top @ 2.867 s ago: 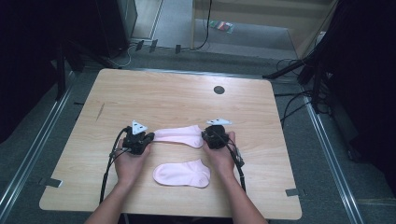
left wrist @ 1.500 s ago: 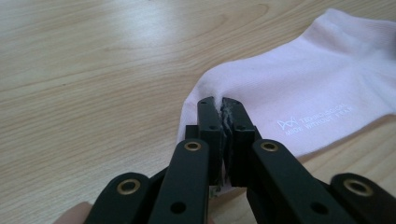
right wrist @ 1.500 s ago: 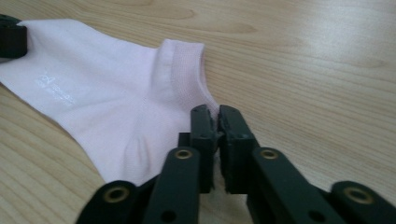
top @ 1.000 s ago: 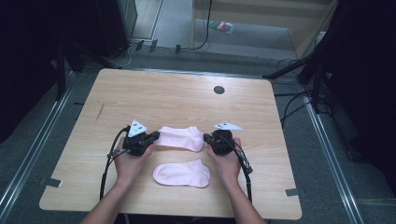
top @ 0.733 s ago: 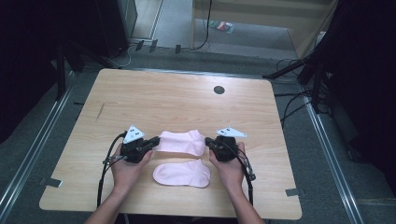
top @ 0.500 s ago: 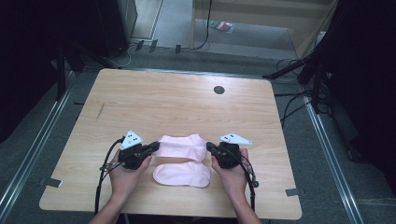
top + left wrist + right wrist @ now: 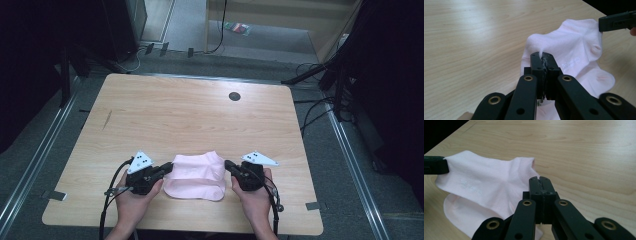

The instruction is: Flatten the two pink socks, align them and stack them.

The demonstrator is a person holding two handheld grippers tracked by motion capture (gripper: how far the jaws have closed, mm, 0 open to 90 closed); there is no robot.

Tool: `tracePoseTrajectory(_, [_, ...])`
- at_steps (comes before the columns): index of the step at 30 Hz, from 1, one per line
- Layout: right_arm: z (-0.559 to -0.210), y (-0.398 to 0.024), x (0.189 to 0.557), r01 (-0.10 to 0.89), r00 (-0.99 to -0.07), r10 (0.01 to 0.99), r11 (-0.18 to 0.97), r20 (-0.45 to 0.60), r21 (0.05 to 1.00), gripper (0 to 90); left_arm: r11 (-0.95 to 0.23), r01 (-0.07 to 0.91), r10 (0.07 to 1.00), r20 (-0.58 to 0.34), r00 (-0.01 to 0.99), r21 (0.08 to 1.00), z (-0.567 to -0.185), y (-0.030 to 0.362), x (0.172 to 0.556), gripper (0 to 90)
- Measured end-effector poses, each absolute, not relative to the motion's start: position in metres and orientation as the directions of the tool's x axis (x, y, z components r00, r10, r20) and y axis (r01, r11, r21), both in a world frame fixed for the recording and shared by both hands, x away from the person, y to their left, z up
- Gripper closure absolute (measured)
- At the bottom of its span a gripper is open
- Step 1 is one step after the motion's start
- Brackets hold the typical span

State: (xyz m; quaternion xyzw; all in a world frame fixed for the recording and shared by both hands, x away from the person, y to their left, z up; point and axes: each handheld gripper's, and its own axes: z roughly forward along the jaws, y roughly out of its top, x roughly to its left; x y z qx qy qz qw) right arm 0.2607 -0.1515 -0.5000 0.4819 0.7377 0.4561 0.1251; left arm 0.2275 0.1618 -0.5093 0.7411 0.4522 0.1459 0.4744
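Note:
A pale pink sock (image 7: pixel 197 167) hangs stretched between my two grippers near the table's front edge. It lies over a second pink sock (image 7: pixel 196 192), whose lower edge shows beneath it. My left gripper (image 7: pixel 168 170) is shut on the held sock's left end, where the fabric bunches between its jaws (image 7: pixel 542 56). My right gripper (image 7: pixel 228 164) is shut on the right end (image 7: pixel 539 180). In the left gripper view the held sock (image 7: pixel 574 42) reaches to the right gripper (image 7: pixel 616 22), with the lower sock (image 7: pixel 602 80) under it. The right gripper view shows the held sock (image 7: pixel 486 175) and the lower sock (image 7: pixel 461 217).
The wooden table (image 7: pixel 190 110) carries a small dark round hole (image 7: pixel 234 96) at its far middle. Cables trail from both grippers over the front edge. Dark equipment and floor cables surround the table.
Both grippers have moved toward the person with the sock stretched between them. The sock now covers most of the second sock instead of lying behind it.

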Motion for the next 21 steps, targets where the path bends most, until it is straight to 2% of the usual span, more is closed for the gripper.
tracePoseTrajectory(5, [-0.503,-0.16,0.247,0.615,-0.494,0.822,0.1,0.283,0.782,90.0,-0.164,0.553,0.79,-0.226,0.569,0.817,-0.516,0.16,0.216,89.5])
tracePoseTrajectory(16, [-0.507,-0.162,0.228,0.619,-0.51,0.819,0.138,0.262,0.773,90.0,-0.192,0.546,0.793,-0.199,0.576,0.816,-0.524,0.159,0.201,89.4])
tracePoseTrajectory(21, [-0.514,-0.161,0.229,0.641,-0.505,0.821,0.148,0.268,0.753,90.0,-0.269,0.519,0.797,-0.115,0.593,0.811,-0.529,0.154,0.201,89.3])
